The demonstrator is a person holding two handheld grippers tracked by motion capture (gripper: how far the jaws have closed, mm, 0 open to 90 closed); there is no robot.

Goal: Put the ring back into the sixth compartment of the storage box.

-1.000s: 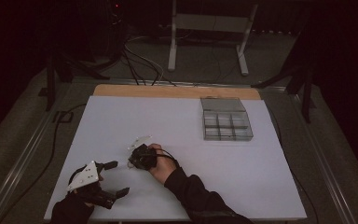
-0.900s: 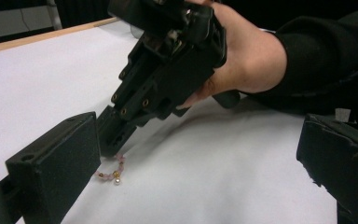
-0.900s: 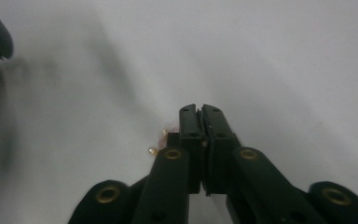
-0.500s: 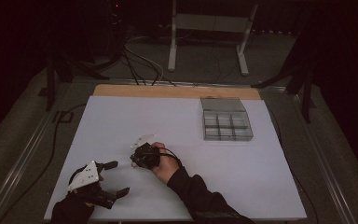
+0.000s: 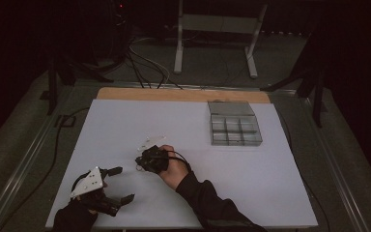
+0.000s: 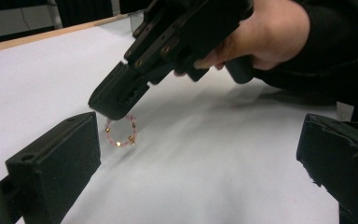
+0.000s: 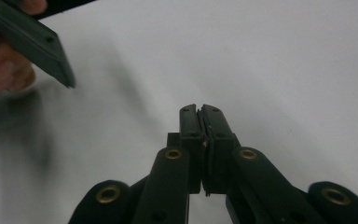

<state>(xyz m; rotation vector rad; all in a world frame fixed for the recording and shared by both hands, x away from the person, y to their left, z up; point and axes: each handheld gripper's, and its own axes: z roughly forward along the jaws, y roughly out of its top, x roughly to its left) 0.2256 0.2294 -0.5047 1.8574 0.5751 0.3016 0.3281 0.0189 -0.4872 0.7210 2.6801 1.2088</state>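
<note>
Right tongs (image 5: 142, 162) sit mid-counter in the high view, left tongs (image 5: 121, 183) spread nearby; a clear plastic compartment box (image 5: 234, 128) rests on the white counter (image 5: 270, 183). Left gripper view: right tongs pressed together on a small pink-and-gold beaded ring (image 6: 120, 132). Right gripper view confirms closure. Lift slowly, keeping the pinch firm. No readable writing.

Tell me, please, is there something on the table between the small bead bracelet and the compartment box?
Nothing visible stands in the way. The bead bracelet hangs at the tip of the right hand-held gripper, whose jaws are shut together. From there to the compartment box, the high view shows bare white table. The left hand-held gripper is open, on the opposite side.
</note>
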